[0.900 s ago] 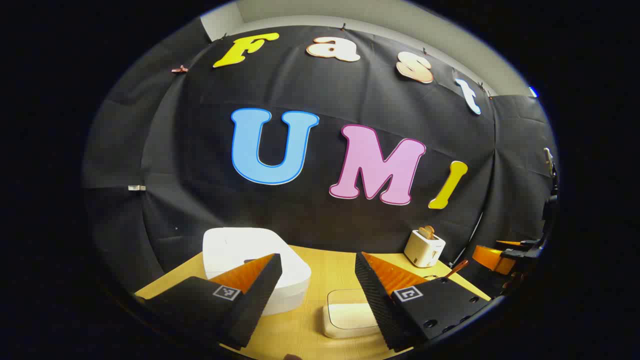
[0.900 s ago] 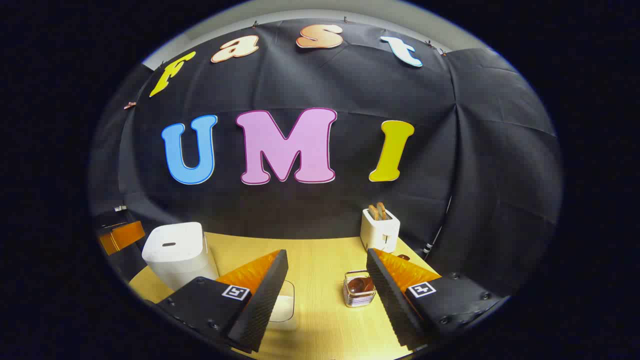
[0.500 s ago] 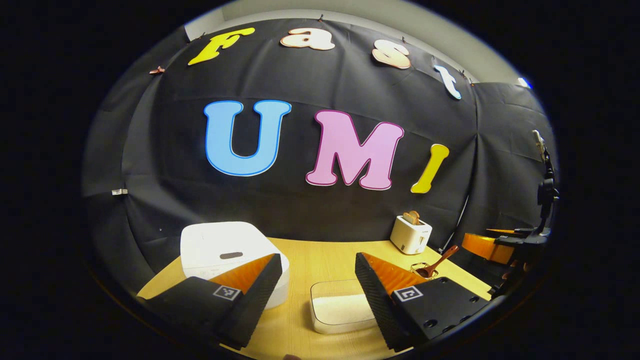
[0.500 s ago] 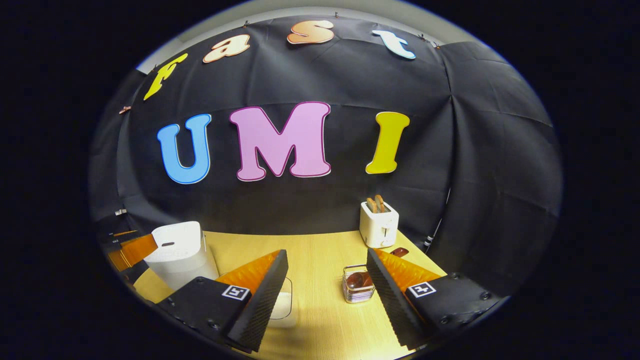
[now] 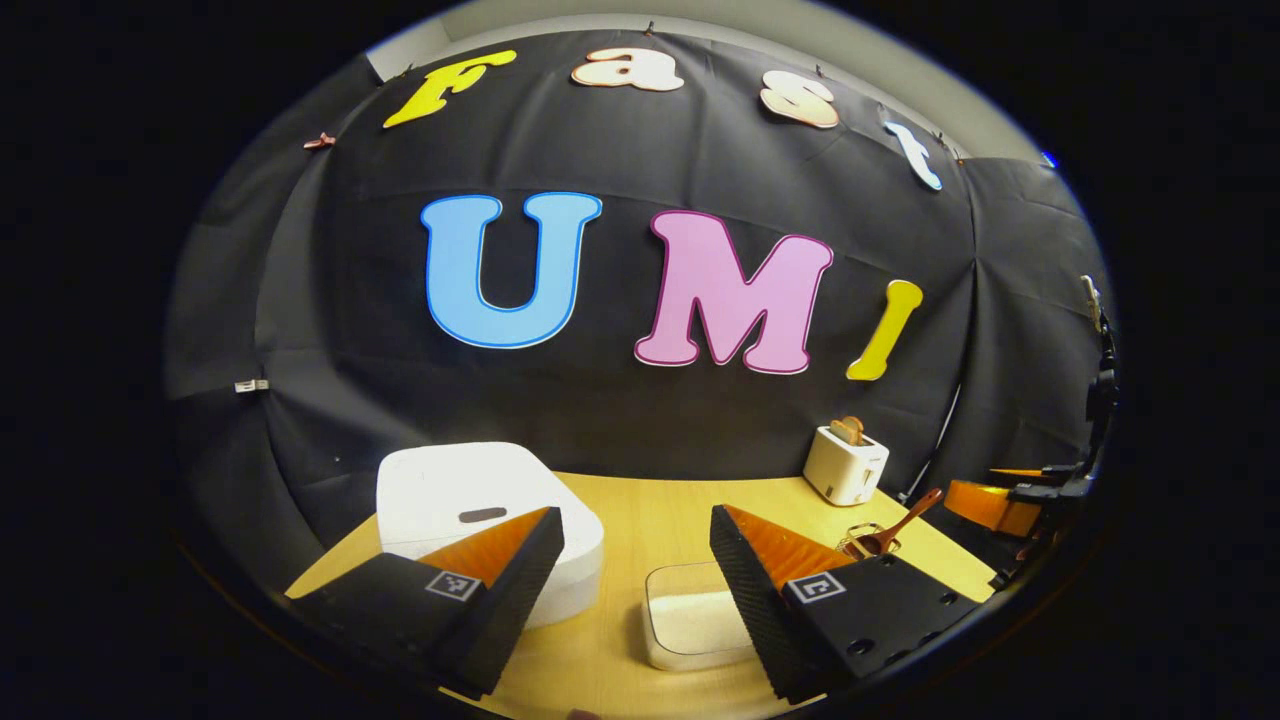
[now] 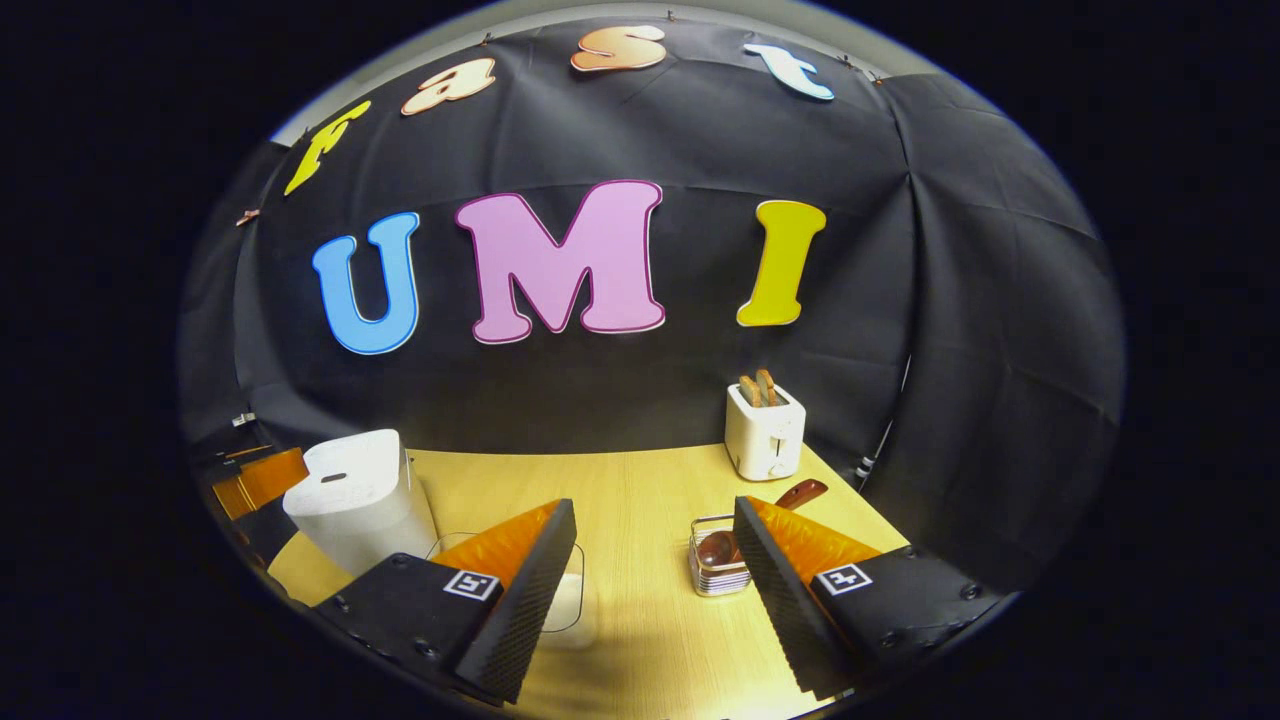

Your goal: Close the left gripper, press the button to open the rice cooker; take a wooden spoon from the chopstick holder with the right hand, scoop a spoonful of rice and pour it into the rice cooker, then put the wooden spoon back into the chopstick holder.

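Observation:
A white rice cooker with its lid down sits on the left of the wooden table; it also stands at the left of the right gripper view. My left gripper hovers open above the table, its left finger in front of the cooker. A clear box of rice lies between its fingers. A wooden spoon leans in a wire chopstick holder. My right gripper is open, with the holder just left of its right finger. The rice box peeks out beside its left finger.
A white toaster with bread slices stands at the back right of the table. The black cloth wall rises right behind it. The other gripper shows at the right edge of the left gripper view.
Both views shifted slightly. The right gripper tilted down a little, so the table and toaster show more fully. The left gripper view drifted, with the cooker moving slightly right. Both stayed open.

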A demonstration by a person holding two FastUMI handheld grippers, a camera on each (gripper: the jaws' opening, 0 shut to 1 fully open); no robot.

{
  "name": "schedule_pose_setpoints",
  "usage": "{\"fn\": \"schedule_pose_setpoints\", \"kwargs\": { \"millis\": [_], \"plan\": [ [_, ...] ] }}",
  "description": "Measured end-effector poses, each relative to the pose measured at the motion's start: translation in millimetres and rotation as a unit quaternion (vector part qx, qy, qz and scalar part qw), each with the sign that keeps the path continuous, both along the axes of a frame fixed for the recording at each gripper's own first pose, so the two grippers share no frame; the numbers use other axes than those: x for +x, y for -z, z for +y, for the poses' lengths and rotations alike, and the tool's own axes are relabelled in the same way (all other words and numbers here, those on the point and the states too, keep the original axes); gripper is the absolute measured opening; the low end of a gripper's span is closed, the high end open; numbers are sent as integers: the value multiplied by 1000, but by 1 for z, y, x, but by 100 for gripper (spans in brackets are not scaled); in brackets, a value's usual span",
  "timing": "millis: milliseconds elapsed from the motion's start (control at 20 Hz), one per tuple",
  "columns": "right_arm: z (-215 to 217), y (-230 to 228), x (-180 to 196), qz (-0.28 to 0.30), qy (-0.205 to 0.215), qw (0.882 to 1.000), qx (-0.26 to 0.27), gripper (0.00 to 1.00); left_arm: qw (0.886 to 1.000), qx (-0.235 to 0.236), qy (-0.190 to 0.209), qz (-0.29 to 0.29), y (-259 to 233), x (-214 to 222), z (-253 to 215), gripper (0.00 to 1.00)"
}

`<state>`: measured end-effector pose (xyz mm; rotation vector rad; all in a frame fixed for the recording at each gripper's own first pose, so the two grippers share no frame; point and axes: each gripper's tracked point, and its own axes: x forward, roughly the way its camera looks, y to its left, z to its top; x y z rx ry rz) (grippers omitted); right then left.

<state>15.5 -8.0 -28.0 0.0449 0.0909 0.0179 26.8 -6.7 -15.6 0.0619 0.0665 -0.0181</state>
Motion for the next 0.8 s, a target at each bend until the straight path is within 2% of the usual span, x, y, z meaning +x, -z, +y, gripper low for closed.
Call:
{"fn": "schedule_pose_setpoints", "kwargs": {
  "millis": [200,300,350,450,550,650,750,800],
  "plan": [
    [-2,4,4,7,3,1000,4,98,1000,10,-7,-6,-10,10,13,95],
    [-6,6,5,9,8,1000,3,99,1000,15,-12,-1,-11,19,20,92],
    [-8,7,6,10,12,1000,-1,98,1000,16,-19,6,-9,23,26,87],
    [-13,8,6,11,18,1000,-6,99,999,9,-36,20,-5,31,39,63],
    [-16,8,6,12,22,1000,-7,98,999,2,-43,24,-6,40,49,51],
    [-19,10,5,16,25,999,-10,98,998,8,-51,40,-2,49,59,49],
    [-22,13,5,21,28,999,-9,98,997,14,-58,40,-5,60,71,42],
    [-23,13,4,22,30,999,-8,98,997,13,-62,38,-8,66,77,29]
  ]
}}
